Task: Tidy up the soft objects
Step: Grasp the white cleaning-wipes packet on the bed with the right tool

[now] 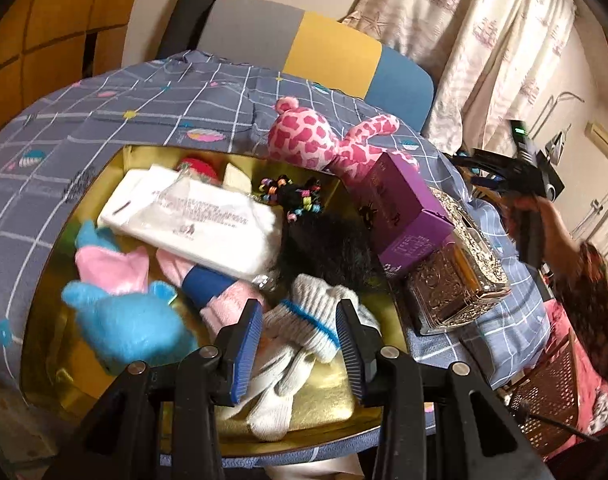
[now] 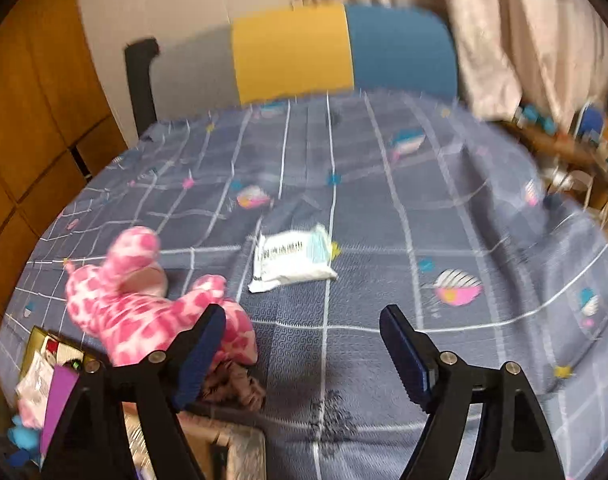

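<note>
From where I stand, the gold-lined box [image 1: 44, 312] sits on the grey checked bedspread [image 1: 104, 120], its left rim hard by the bed's rounded edge, and it is crowded: a blue plush toy [image 1: 128, 332] lies against the left wall with a pink cloth [image 1: 108, 268] just behind it, a white packet [image 1: 196, 224] slants across the middle, black fluffy stuff with coloured beads [image 1: 316, 236] fills the right side, and a white sock with a blue stripe [image 1: 304, 320] lies near the front. The left gripper [image 1: 300, 336] hangs over that sock, its jaws partly open to either side of it; I cannot tell whether the pads press on it. Past the box's right rim a purple carton [image 1: 404, 216] and a silver embossed case [image 1: 452, 288] stand touching each other, with a pink spotted plush toy [image 1: 324, 136] lying just behind the carton. Farther right, the right gripper [image 2: 304, 344] is spread wide with nothing between its jaws, above an open stretch of bedspread. A small white packet [image 2: 292, 260] lies alone ahead of it, well apart from the plush toy on its left. Beyond, the bed runs clear to the grey, yellow and blue headboard [image 2: 292, 52].
</note>
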Action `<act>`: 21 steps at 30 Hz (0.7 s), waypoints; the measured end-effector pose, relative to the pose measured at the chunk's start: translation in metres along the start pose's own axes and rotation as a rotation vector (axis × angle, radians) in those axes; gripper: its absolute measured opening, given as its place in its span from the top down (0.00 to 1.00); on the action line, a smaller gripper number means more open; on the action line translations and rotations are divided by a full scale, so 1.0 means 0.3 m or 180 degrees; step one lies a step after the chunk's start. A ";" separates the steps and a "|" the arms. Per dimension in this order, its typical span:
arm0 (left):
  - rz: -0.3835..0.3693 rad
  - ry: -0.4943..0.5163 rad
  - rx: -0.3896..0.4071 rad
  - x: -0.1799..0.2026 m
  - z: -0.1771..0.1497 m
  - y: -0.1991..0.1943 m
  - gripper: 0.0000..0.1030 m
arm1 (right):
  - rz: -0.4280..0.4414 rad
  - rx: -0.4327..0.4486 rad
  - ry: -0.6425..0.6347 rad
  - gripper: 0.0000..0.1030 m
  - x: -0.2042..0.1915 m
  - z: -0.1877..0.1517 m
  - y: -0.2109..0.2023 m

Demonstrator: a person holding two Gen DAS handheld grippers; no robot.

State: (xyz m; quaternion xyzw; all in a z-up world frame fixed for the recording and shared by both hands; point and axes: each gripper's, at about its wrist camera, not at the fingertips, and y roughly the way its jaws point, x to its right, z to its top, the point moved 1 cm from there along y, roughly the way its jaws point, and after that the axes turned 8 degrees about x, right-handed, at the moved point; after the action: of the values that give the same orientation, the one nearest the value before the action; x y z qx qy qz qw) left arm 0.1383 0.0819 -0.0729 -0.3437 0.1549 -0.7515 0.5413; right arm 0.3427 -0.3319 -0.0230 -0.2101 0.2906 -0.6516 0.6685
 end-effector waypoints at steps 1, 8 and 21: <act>-0.0007 0.0026 0.0000 0.009 0.005 0.003 0.63 | 0.0025 -0.0108 0.0061 0.22 0.021 0.007 0.051; -0.0055 0.0036 -0.0045 0.032 0.013 0.033 0.63 | 0.0079 -0.0601 0.0139 0.15 0.035 0.044 0.357; 0.0019 0.0025 -0.0118 0.035 0.034 0.097 0.63 | -0.0117 -0.1057 -0.0549 0.06 -0.090 0.043 0.674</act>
State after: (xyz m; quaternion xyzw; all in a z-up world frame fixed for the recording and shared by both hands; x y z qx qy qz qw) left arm 0.1641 0.0628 -0.0795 -0.3503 0.1720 -0.7482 0.5365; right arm 0.5032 -0.2938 -0.1435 -0.3779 0.3319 -0.5864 0.6350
